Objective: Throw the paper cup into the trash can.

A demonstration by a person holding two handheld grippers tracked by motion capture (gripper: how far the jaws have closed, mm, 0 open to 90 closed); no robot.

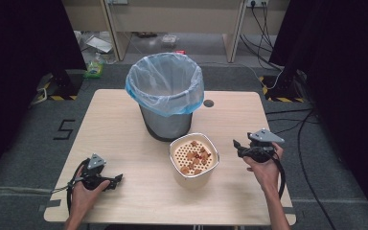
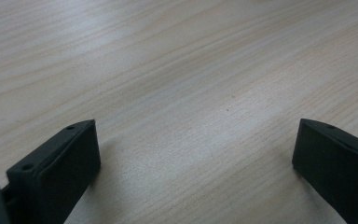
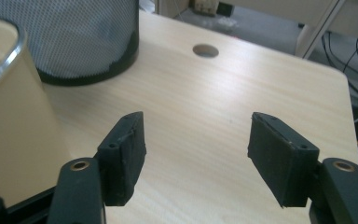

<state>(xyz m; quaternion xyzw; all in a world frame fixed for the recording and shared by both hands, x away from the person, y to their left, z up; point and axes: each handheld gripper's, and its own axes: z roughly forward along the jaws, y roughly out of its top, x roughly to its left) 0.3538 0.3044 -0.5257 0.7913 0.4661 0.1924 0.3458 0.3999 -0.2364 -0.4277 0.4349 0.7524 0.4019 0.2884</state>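
Two grippers [image 1: 120, 178] [image 1: 236, 145], one bowl [image 1: 194, 155], one bin [image 1: 165, 96]

Cream square container [image 3: 14, 135] with steel rim cut off by left and top edges in right gripper view; contents mostly out of frame there. Small brown and red pieces [image 1: 195, 158] on its perforated insert too small to identify from high view. Grey mesh bin [image 3: 81, 39] cropped at top. Left claw [image 2: 193, 154] pads clipped by bottom and right edges. Clutter on floor beyond the bench [image 1: 124, 129] blurred, unreadable.
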